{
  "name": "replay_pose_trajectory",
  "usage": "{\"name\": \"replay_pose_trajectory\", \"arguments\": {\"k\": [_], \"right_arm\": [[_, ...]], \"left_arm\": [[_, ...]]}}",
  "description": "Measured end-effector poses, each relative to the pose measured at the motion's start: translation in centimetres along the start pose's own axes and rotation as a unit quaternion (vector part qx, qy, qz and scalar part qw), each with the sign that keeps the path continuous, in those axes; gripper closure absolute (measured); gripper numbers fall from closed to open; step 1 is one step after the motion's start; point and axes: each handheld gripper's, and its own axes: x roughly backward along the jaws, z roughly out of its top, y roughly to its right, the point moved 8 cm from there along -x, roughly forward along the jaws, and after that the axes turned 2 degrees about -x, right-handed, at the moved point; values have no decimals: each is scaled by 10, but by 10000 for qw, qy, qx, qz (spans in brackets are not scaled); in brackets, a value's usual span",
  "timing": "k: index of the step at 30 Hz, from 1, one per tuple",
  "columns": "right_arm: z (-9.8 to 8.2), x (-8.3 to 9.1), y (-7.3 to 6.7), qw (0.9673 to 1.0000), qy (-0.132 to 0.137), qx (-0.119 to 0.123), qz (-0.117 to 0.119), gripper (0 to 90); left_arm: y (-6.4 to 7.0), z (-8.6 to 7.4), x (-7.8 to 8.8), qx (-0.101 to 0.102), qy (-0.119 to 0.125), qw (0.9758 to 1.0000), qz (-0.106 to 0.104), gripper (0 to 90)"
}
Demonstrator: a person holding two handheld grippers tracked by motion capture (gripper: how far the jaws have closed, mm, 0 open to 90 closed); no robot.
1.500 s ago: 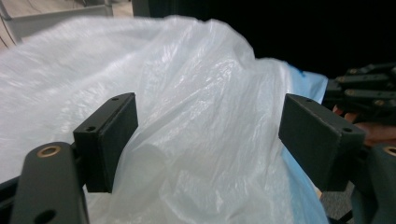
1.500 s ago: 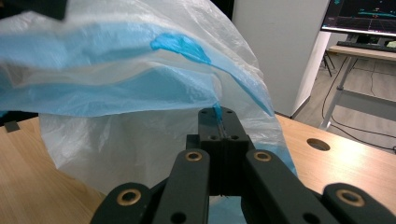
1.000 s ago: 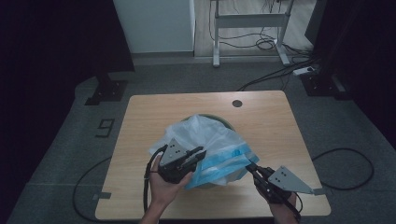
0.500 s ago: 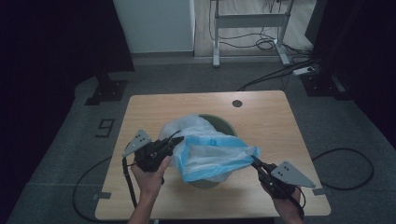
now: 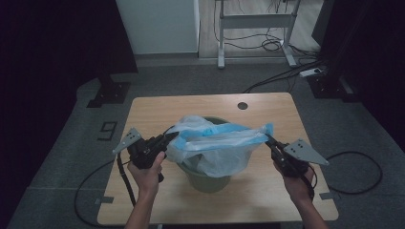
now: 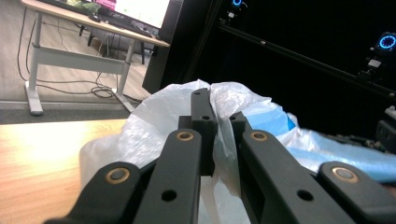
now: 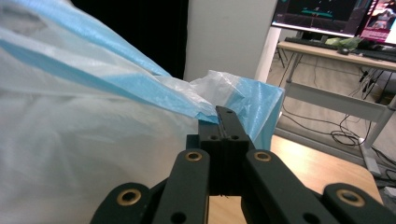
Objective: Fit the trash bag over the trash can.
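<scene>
Plastic bag, white with blue band, stretched over green bin at table centre. Left gripper at bag's 9 o'clock, jaws just closed, pinching bag edge. Right gripper at 3 o'clock, jaws pressed together on blue rim. Beyond table at 12 o'clock: desk frame, cables.

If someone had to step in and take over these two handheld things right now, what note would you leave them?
Left tongs: shut on the plastic bag's left edge.
Right tongs: shut on its blue-banded right edge.
The bag is stretched between them above the green bin, mid-table.
Done: both edges gripped, mouth pulled wide.
Left: lower the bag over the bin's rim, probably tuck it in, then let go.
</scene>
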Motion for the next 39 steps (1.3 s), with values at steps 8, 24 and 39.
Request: {"name": "replay_pose_trajectory", "arguments": {"k": [8,24,39], "right_arm": [[-23,22,-12,9996,-5,-76,258,888],[-82,53,-58,9944,-260,-289,981,888],[-65,54,-57,9958,-171,-19,895,889]], "left_arm": [[-1,-30,25,74,-173,9997,-125,867],[-8,-77,60,139,-397,9991,69,868],[45,-9,63,-1237,-508,9906,292,373]]}}
